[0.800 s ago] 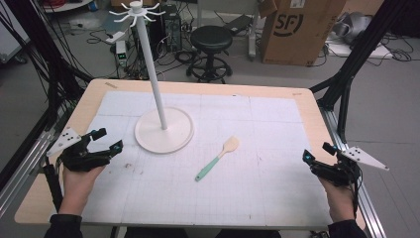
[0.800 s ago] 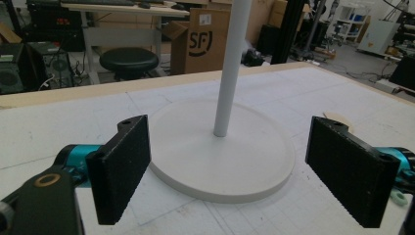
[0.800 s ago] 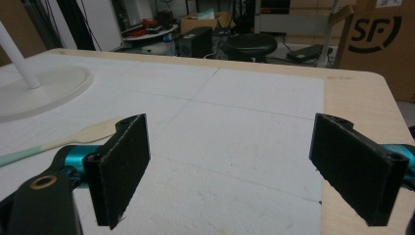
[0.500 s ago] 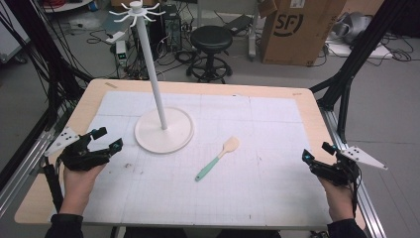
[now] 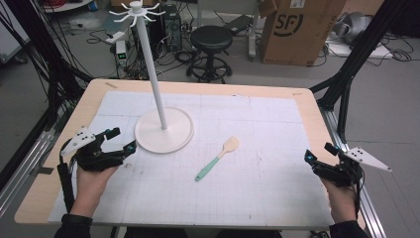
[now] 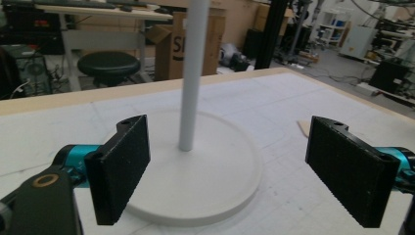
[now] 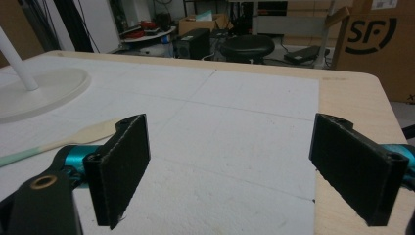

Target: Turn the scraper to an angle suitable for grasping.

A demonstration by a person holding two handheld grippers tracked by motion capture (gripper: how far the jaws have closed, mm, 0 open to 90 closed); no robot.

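Note:
A white stand (image 5: 163,130) with a round base, a tall pole and hooks at its top rises left of the table's middle. A wooden spatula with a green handle (image 5: 216,158) lies flat to the right of that base. At the table's left, my left gripper (image 5: 122,141) is open with nothing between its fingers, facing the stand's base (image 6: 195,171) a short way off. My right gripper (image 5: 319,152) is open and empty near the right edge. The spatula (image 7: 63,138) lies to its left, well apart from it.
A white gridded mat (image 5: 257,144) covers most of the wooden table (image 5: 307,99). Beyond the far edge stand a black stool (image 5: 212,39) and a cardboard box (image 5: 303,27). Cables and black frame posts run along both sides.

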